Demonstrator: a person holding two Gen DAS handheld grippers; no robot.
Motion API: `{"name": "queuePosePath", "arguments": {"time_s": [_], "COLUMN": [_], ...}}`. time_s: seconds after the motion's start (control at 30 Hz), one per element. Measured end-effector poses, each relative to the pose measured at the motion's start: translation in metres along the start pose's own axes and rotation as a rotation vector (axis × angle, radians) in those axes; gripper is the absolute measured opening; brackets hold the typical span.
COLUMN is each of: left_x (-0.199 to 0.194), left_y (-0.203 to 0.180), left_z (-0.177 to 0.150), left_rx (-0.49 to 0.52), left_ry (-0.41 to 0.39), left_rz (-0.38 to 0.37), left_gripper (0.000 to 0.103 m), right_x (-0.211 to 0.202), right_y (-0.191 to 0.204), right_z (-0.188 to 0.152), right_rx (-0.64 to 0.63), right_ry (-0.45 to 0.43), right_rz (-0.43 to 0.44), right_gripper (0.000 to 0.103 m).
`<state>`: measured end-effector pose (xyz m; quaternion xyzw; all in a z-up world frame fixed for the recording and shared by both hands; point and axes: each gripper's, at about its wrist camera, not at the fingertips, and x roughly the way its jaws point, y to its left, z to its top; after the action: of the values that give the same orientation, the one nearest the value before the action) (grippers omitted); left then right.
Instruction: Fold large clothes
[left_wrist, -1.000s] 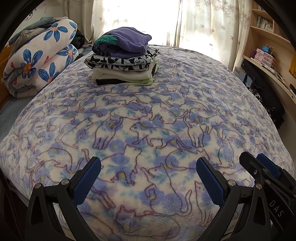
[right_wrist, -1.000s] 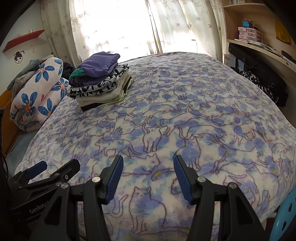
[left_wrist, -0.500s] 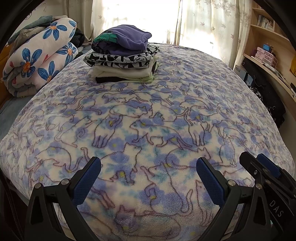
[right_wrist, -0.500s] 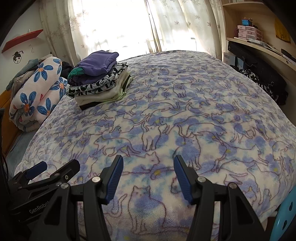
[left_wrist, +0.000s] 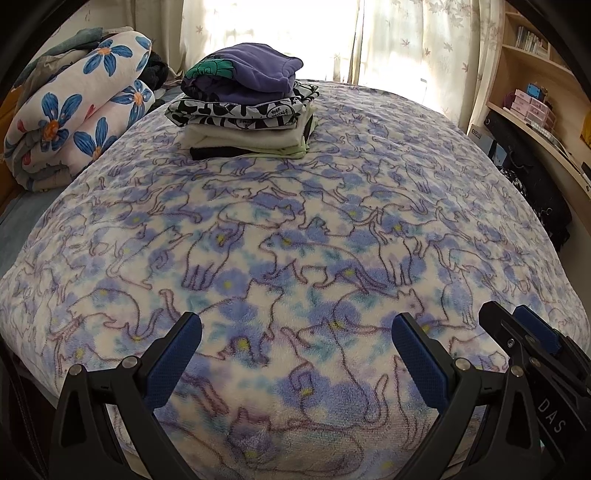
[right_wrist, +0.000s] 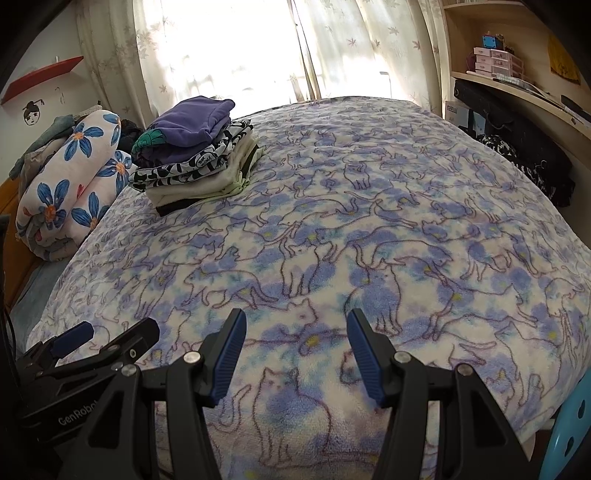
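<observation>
A stack of folded clothes (left_wrist: 247, 107) sits at the far left of the bed, with a purple garment on top, a black-and-white one under it, then pale and black ones; it also shows in the right wrist view (right_wrist: 195, 155). My left gripper (left_wrist: 295, 354) is open and empty above the near edge of the bed. My right gripper (right_wrist: 295, 350) is open and empty beside it, to its right. Each gripper shows at the edge of the other's view. No unfolded garment is in view.
The bed carries a blue-and-white cat-print blanket (left_wrist: 295, 236) (right_wrist: 369, 229). A rolled flower-print quilt (left_wrist: 74, 122) lies at the far left. A desk and shelves (right_wrist: 517, 96) stand to the right with dark bags below. A blue stool (right_wrist: 572, 435) is at the near right.
Both views have tilted slightly, so the stack sits a little higher in frame. Both grippers stay open and empty.
</observation>
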<state>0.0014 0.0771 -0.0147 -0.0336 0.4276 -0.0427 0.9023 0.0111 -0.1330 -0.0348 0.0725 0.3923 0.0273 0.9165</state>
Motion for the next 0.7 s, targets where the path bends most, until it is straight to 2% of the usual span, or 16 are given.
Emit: {"name": "queuePosePath", "arguments": {"time_s": [0.17, 0.7], "left_x": [0.0000, 0.0020], "left_y": [-0.0015, -0.0022], "left_z": [0.0012, 0.0005], "left_rx": [-0.003, -0.001], "left_ry": [0.000, 0.005], "left_rz": [-0.001, -0.001], "left_gripper": [0.102, 0.102], "right_x": [0.0031, 0.0037], "right_y": [-0.0041, -0.0056], "right_z": [-0.0086, -0.0058], "right_rx": [0.003, 0.001], "right_ry": [0.003, 0.006], "right_rz": [-0.002, 0.001], "right_gripper": [0.057, 0.057]}}
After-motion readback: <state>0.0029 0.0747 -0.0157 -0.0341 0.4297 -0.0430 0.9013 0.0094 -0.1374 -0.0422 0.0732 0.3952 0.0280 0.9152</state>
